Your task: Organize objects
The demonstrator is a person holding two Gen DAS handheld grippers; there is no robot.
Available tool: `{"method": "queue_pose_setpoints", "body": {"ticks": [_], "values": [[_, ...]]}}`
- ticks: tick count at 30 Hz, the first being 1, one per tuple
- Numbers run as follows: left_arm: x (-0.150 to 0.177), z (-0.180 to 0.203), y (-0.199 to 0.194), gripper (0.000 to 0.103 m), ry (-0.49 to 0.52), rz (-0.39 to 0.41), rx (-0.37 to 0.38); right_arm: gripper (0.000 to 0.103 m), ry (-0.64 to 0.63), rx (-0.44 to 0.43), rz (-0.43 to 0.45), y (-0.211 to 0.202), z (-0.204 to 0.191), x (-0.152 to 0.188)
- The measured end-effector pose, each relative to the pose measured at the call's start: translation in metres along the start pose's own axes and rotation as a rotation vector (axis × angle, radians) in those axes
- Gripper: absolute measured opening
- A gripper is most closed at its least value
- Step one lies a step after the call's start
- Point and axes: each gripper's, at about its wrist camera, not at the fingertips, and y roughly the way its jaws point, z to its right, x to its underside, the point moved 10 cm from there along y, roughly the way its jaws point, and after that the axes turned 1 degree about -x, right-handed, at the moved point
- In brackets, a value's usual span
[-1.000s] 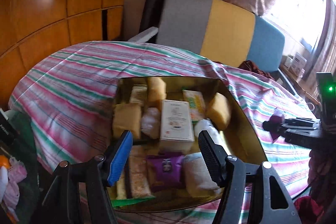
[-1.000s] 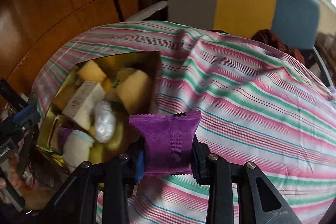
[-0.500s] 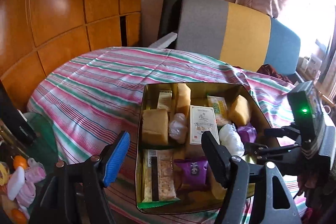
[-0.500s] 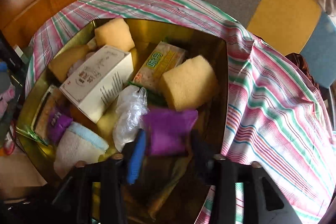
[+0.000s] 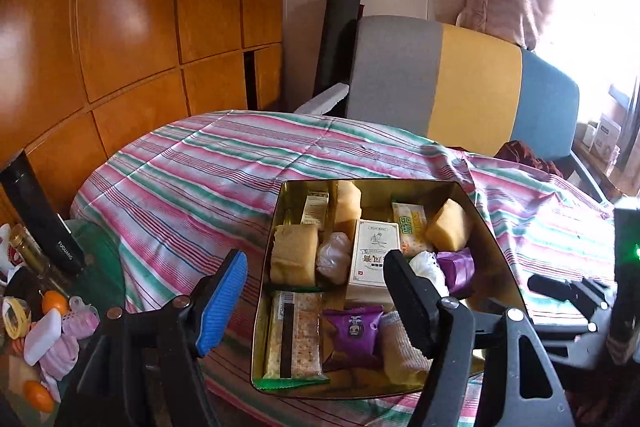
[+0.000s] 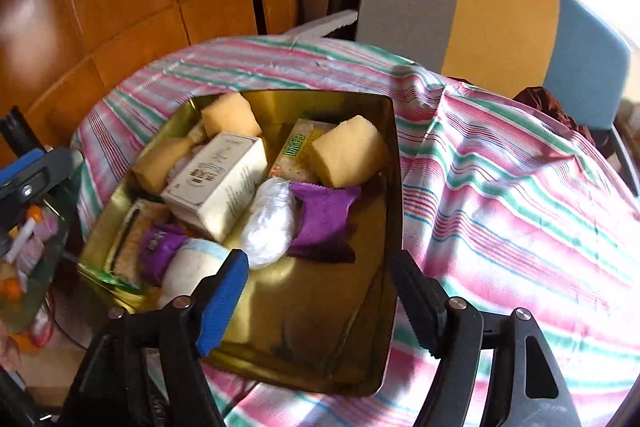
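Note:
A gold tin (image 6: pixel 394 187) sits on the striped cloth (image 6: pixel 500 187), and it also shows in the left wrist view (image 5: pixel 494 235). It holds sponges, a white box (image 6: pixel 218 179), snack packets and a wrapped white bundle. A purple packet (image 6: pixel 326 219) lies inside it, beside the bundle, and also shows in the left wrist view (image 5: pixel 456 267). My right gripper (image 6: pixel 316 291) is open and empty, just above the tin's near end. My left gripper (image 5: pixel 312 291) is open and empty, over the tin's near left side.
A grey, yellow and blue chair back (image 5: pixel 460 83) stands behind the table. Wooden panels (image 5: pixel 120 27) fill the left. A side surface at the left holds a black flask (image 5: pixel 44 223), small oranges and pink items (image 5: pixel 68 331).
My right gripper carried the purple packet from over the cloth into the tin, opened, let it go and drew back. My left gripper pulled back and shifted a little left.

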Motion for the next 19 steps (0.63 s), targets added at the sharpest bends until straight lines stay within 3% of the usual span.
{"method": "queue_pose_setpoints", "body": {"ticks": [8,15,19], "values": [[0.006,0.01,-0.005,0.07,-0.006,-0.012,0.047,0.076,0.036,-0.007,0.049,-0.021,-0.01,0.012],[0.005,0.012,-0.01,0.066,0.037,0.036,0.012,0.078,0.033,-0.003,0.06,-0.025,-0.015,0.017],[0.005,0.01,-0.007,0.066,0.034,0.025,0.019,0.078,0.036,0.002,0.069,-0.026,-0.015,0.016]]}}
